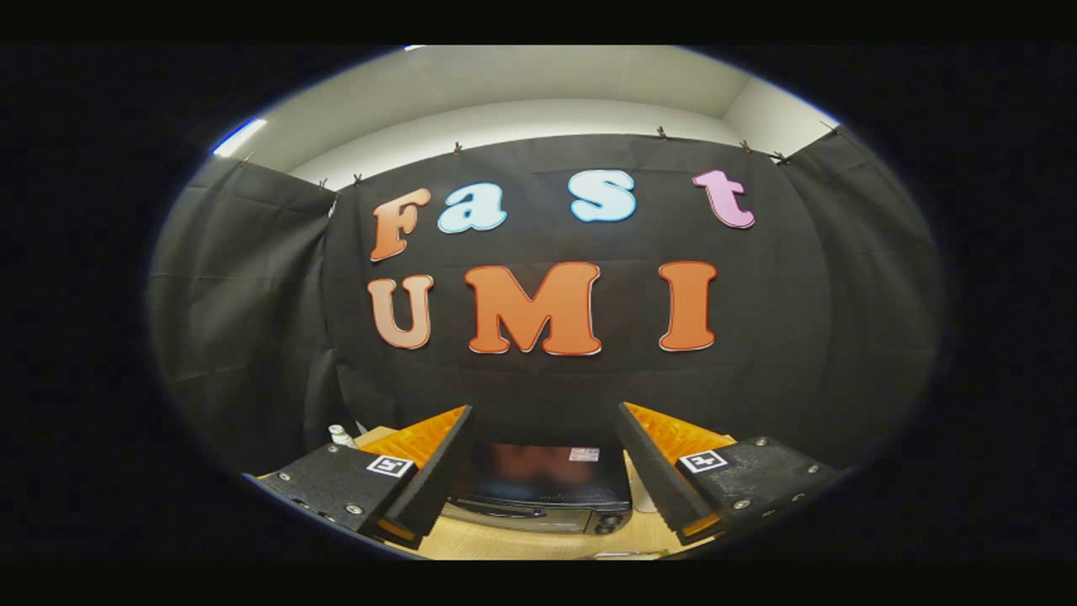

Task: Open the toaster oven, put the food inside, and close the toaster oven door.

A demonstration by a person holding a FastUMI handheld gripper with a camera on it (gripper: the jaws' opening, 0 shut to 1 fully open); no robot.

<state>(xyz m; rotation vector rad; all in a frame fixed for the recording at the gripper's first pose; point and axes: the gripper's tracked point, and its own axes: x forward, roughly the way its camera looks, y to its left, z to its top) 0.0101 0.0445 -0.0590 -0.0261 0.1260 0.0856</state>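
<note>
**Lining up on the toaster oven door**

My claw (543, 438) is spread wide and holds nothing; the two fingers stand well apart, and I see the toaster oven (538, 488) in the gap between them, beyond the tips. It sits on the wooden worktop (496, 543), below my fingers, with its back towards the black cloth wall. Its door looks closed: the dark glass is upright and the handle bar (496, 507) runs along the front, under the glass. At the right end of the front I can make out control knobs (612, 523), small and blurred. To the far left, past my left finger, stands a small white bottle (341, 435). Just right of the oven is something pale, half hidden behind my right finger, and I cannot tell what it is. The food I cannot identify from here.

I judge that the task is at its beginning, and the step in hand is opening the door. To do this well I should lower the claw and bring it forward, centred on the handle, not on the glass. I keep the fingers spread until the bar lies between them. Then I pull along the arc of the door, slowly, so the oven does not slide on the worktop.
</note>
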